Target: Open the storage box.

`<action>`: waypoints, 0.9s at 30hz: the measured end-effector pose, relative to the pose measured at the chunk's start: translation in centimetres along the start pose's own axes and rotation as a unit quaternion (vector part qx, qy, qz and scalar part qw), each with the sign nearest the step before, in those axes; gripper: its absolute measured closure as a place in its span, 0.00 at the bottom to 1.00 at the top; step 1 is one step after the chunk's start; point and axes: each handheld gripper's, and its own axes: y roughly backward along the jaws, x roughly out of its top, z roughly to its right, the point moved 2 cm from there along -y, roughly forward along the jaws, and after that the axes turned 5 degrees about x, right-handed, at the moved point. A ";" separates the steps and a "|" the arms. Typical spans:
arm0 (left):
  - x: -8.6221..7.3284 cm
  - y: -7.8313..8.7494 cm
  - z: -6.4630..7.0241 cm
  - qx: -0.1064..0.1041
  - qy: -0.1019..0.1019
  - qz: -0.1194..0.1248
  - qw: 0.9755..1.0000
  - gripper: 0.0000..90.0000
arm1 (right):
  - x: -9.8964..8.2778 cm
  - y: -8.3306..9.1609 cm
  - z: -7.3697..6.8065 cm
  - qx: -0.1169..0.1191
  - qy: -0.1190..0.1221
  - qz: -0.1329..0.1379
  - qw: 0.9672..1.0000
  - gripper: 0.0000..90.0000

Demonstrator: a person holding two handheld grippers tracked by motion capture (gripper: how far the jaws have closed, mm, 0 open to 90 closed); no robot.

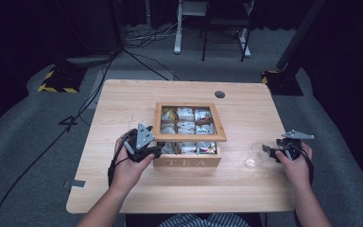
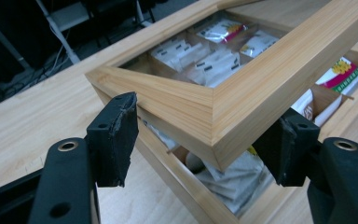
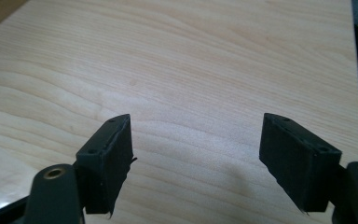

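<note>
A wooden tea box [image 1: 187, 161] marked TEA stands mid-table, its compartments holding several tea bags [image 1: 185, 126]. Its windowed lid frame [image 1: 189, 137] is lifted a little off the box. My left gripper [image 1: 157, 150] is at the box's front left corner. In the left gripper view it [image 2: 207, 112] is open, with the lid's corner [image 2: 213, 126] between the jaws, and tea bags [image 2: 233, 182] show below the raised lid. My right gripper [image 1: 267, 150] is open over bare table at the right, right beside a clear glass vessel [image 1: 255, 153]. In its own view, it [image 3: 196, 126] holds nothing.
The light wooden table [image 1: 123, 104] has a round cable hole [image 1: 220, 94] near its back edge. Bare wood [image 3: 177, 65] lies ahead of the right gripper. Behind the table, cables [image 1: 142, 61] and chair legs [image 1: 222, 42] stand on grey floor.
</note>
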 end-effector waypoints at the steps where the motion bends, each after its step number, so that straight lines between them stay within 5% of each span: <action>1: 0.1 0.0 0.0 0.001 -0.002 0.000 1.000 0.39 | 0.1 0.3 -0.1 -0.002 0.000 0.001 1.000 0.29; 5: 0.6 -0.1 -0.2 0.014 -0.017 0.003 1.000 0.42 | -0.2 1.1 -0.2 -0.018 -0.004 -0.006 1.000 0.29; 15: 1.9 0.0 -1.6 0.011 0.010 0.011 1.000 0.54 | -1.6 3.3 0.4 -0.037 -0.023 -0.007 0.999 0.30; 27: 2.9 0.1 -2.2 0.020 0.000 0.012 1.000 0.62 | -1.9 5.5 0.4 -0.045 -0.036 0.007 0.998 0.30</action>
